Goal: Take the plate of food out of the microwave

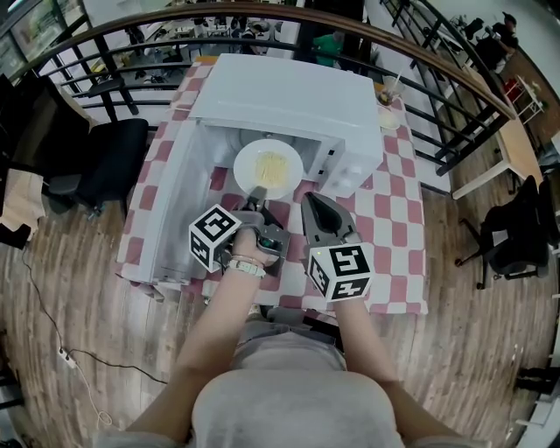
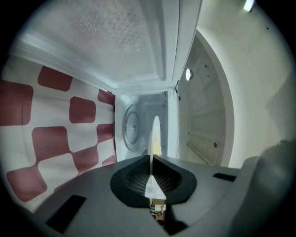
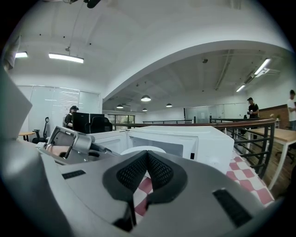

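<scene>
My left gripper (image 1: 255, 194) is clamped on the near rim of the round white plate of yellow noodles (image 1: 269, 166), which sits at the mouth of the boxy white microwave (image 1: 289, 96), at 12 o'clock from that gripper. My right gripper (image 1: 311, 203), jaws pressed together on nothing, hangs just beside the left at 3 o'clock, near the plate but apart from it. The plate is round, so I judge the pull runs straight back toward 6 o'clock, past the open white door (image 1: 171, 201) at 9 o'clock. The microwave stands on a table under a red-and-white checked cloth (image 1: 394, 210), ringed by a wood-topped black railing (image 1: 262, 9) over a wooden floor (image 1: 70, 297).
</scene>
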Demonstrator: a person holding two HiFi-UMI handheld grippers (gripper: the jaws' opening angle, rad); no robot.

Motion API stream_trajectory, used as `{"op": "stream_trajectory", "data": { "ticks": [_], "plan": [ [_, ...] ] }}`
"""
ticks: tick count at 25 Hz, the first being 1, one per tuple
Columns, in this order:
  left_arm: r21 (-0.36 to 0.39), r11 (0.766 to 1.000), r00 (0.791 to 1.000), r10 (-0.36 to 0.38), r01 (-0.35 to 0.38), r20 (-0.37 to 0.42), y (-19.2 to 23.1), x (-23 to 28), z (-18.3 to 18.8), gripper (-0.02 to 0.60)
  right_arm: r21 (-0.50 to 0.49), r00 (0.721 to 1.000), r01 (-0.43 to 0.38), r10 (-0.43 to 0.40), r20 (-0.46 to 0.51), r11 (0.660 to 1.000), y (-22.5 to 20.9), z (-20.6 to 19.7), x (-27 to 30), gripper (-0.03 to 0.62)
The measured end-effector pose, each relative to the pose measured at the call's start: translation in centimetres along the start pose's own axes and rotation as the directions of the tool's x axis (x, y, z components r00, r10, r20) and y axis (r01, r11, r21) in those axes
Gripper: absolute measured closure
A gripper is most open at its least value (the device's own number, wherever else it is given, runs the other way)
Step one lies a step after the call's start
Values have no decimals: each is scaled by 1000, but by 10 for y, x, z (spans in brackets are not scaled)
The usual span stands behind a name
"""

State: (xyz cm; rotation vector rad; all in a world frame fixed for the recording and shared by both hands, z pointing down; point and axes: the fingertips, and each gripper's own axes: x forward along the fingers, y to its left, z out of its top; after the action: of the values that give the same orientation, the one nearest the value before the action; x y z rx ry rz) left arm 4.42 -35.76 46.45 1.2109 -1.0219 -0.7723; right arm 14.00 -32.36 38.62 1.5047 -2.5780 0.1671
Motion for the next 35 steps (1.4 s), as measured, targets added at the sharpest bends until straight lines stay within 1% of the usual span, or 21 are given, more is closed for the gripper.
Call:
{"op": "stream_trajectory", "data": {
  "ticks": [12,20,26,35],
  "plan": [
    [15,999,999,-33,33,9,-33,-22,-5,569,-11,998,-34,35,53,999,5,22,-1,569],
    [7,998,998,-57,57,11,-50,-30,-6,569,-26,996,-35,37,81,999,8,40,-3,569],
    [17,997,997,-78,77,16,-62,-28,-4,569,-62,995,-25,31,96,998,13,45,-1,569],
    [41,991,992,-125,124,23,-79,-21,1,569,-53,992,-12,19,128,999,7,59,3,569]
  ]
}}
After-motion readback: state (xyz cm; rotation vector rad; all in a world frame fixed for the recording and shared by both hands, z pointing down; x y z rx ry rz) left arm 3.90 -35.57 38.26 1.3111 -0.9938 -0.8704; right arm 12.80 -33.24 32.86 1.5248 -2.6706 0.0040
